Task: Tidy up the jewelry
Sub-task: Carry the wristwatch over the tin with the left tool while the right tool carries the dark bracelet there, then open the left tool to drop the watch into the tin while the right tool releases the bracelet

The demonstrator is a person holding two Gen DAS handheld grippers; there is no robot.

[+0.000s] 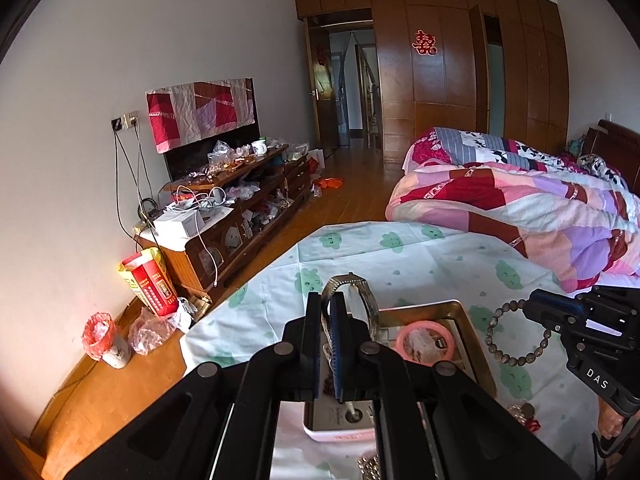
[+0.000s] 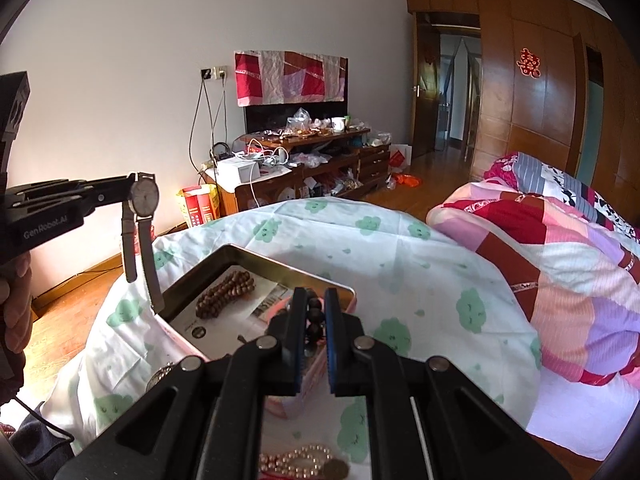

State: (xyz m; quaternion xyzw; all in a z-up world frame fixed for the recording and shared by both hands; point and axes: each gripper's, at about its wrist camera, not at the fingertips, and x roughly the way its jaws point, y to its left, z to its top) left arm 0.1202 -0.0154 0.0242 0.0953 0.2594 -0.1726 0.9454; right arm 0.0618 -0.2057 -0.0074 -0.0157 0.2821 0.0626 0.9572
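My left gripper [image 1: 326, 300] is shut on the strap of a silver wristwatch [image 1: 352, 285]. In the right wrist view the watch [image 2: 142, 200] hangs from it above the left edge of an open gold-rimmed tin [image 2: 256, 254]. My right gripper [image 2: 314, 296] is shut on a dark bead bracelet [image 2: 314, 316], which hangs as a loop [image 1: 516, 332] to the right of the tin [image 1: 472, 332]. Inside the tin lie a brown bead strand [image 2: 226, 294] and a pink ring [image 1: 424, 342]. The tin rests on a white sheet with green prints [image 2: 360, 248].
A pearl strand [image 2: 296, 462] and a round metal piece [image 2: 160, 376] lie on the sheet near me. A patchwork quilt [image 2: 560, 260] is heaped to the right. A cluttered wooden cabinet [image 1: 240, 216] stands against the left wall, with a wood floor [image 1: 340, 200] between.
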